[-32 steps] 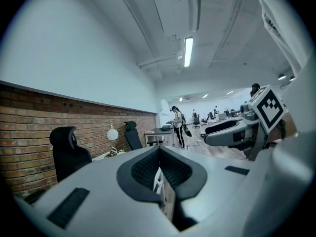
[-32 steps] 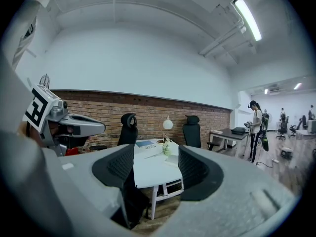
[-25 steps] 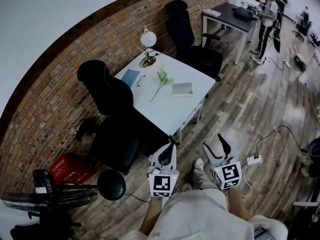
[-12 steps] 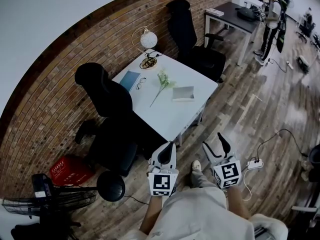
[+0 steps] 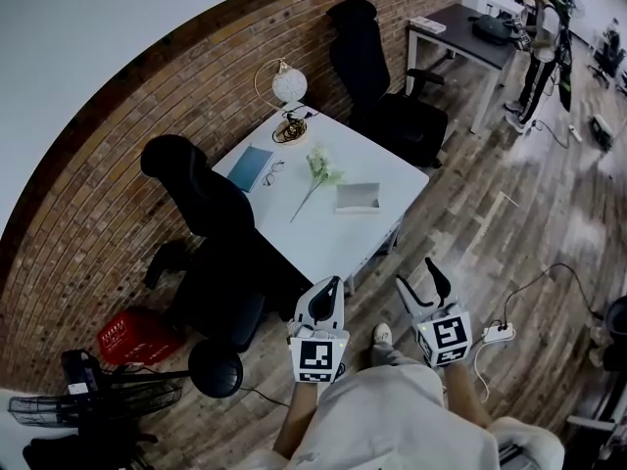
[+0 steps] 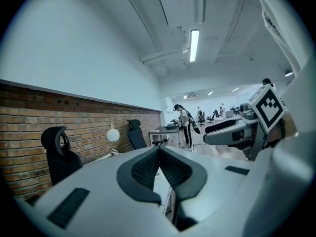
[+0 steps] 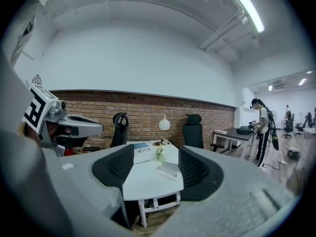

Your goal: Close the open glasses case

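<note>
**Q:** Where does the glasses case (image 5: 358,198) lie?

**A:** It lies on the white surface (image 5: 328,245), well ahead of both claws and touched by neither. It is nearer the right claw's side of that surface. It reads as a pale rectangular thing, and how far its lid stands up cannot be told. In the right gripper view it shows far off, framed in the gap between that claw's jaws.

**Q:** What lies around it?

**A:** A flower stem (image 5: 313,176) lies just beside it, toward the left claw's side. Farther from the claws are a pair of glasses (image 5: 273,171) and, next to them, a flat blue thing (image 5: 251,167). A lamp (image 5: 289,81) with a round shade stands at the corner farthest from the claws.

**Q:** How do the claws stand?

**A:** The left claw (image 5: 333,284) has its jaws together, pads meeting at the tips, with nothing between them. The right claw (image 5: 419,280) has its jaws apart and holds nothing. Both hang side by side over the wooden floor (image 5: 490,223), just short of the surface's near corner.

**Q:** And farther out?

**A:** One black chair (image 5: 211,204) stands ahead and left of the left claw. A second chair (image 5: 367,57) stands beyond the surface. A red crate (image 5: 137,336) sits on the floor left of the left claw, and a power strip (image 5: 498,335) lies on the floor right of the right claw. A person (image 5: 542,37) stands by a dark desk (image 5: 460,25), far ahead and to the right.
</note>
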{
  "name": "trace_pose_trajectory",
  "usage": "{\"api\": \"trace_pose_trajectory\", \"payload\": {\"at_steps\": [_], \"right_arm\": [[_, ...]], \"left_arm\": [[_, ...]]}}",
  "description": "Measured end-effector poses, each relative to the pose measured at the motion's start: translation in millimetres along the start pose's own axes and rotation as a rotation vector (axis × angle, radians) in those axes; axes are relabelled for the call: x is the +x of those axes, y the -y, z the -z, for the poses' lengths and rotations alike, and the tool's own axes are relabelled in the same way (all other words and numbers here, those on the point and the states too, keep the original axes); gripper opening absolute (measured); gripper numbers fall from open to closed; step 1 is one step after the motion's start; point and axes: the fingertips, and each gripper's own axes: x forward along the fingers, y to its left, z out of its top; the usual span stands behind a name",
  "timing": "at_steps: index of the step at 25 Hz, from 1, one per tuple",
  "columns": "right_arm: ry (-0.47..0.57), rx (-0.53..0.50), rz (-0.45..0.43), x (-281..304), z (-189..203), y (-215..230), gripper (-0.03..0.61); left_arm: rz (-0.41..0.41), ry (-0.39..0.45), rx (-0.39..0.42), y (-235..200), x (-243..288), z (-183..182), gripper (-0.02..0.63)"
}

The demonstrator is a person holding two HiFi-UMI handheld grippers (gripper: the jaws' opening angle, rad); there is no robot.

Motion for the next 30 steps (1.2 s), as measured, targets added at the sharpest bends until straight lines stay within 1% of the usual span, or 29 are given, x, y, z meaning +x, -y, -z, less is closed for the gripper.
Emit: {"api": "trace_pose_trajectory", "payload": {"at_steps": [8, 18, 30], "right_arm": [[0.000, 0.014, -0.023, 30, -6, 38, 0.282], [0.004, 0.021, -0.055, 66, -10, 81, 0.282], [0.008, 0.020, -0.098, 104, -14, 125, 0.283]], "left_arm": [[-0.021, -0.022, 0.008, -2, 43, -7, 0.005], [-0.061, -0.029, 0.006, -6, 92, -16, 0.005], [-0.107, -0.046, 0.004, -10, 144, -21, 0.005]]}}
